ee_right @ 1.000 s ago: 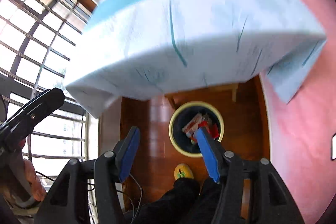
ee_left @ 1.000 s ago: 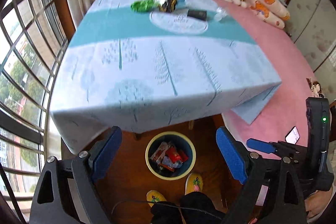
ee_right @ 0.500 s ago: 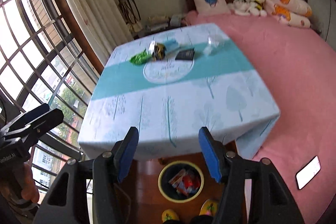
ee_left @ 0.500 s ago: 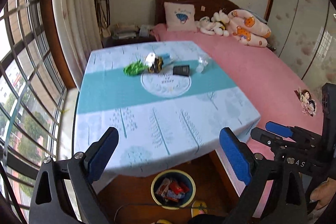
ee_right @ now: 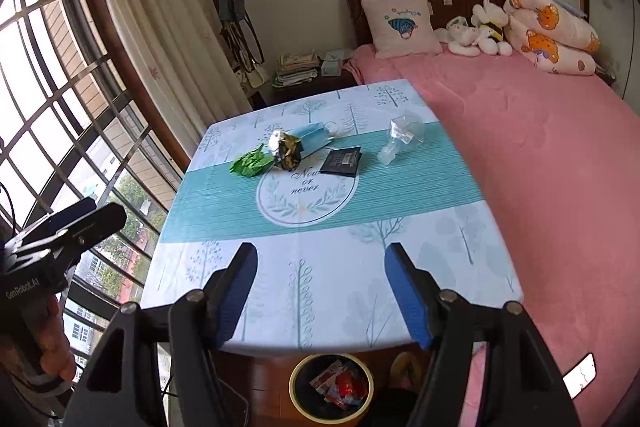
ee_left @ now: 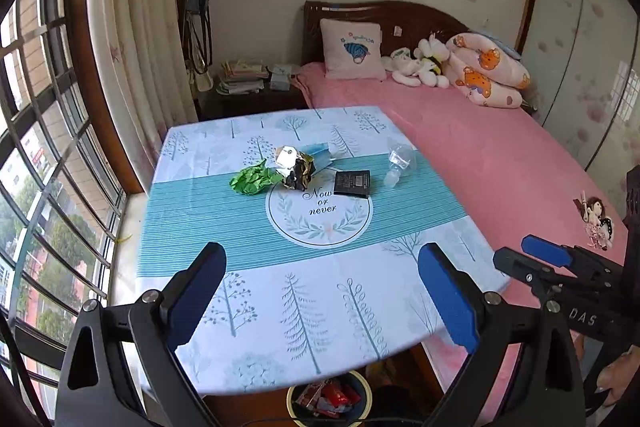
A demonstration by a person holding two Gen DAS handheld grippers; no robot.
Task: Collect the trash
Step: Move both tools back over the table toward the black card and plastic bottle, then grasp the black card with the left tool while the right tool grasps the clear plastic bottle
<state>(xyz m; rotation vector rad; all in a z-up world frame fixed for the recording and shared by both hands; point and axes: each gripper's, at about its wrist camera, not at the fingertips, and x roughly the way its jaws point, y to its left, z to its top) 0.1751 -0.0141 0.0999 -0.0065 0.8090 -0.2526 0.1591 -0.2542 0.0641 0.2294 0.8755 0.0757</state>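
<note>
Trash lies on the far half of the table [ee_left: 320,307]: a crumpled green wrapper [ee_left: 251,179], a dark foil wrapper [ee_left: 294,167], a blue face mask [ee_left: 320,151], a black packet [ee_left: 352,183] and a clear plastic bottle [ee_left: 398,163]. The same items show in the right wrist view: green wrapper [ee_right: 251,163], foil wrapper [ee_right: 287,147], black packet [ee_right: 342,162], bottle [ee_right: 402,138]. The yellow-rimmed trash bin [ee_right: 331,389] stands on the floor under the near table edge, holding wrappers. My left gripper [ee_left: 322,295] and right gripper [ee_right: 320,291] are both open and empty above the near table edge.
A pink bed [ee_left: 480,147] with pillows and soft toys runs along the right side of the table. A barred window [ee_left: 48,167] and curtain are on the left. A nightstand with books [ee_left: 244,83] stands behind the table. A phone [ee_right: 580,375] lies on the bed.
Both grippers have risen and tilted up from the bin under the table to look across the tabletop. Both stay open and empty.
</note>
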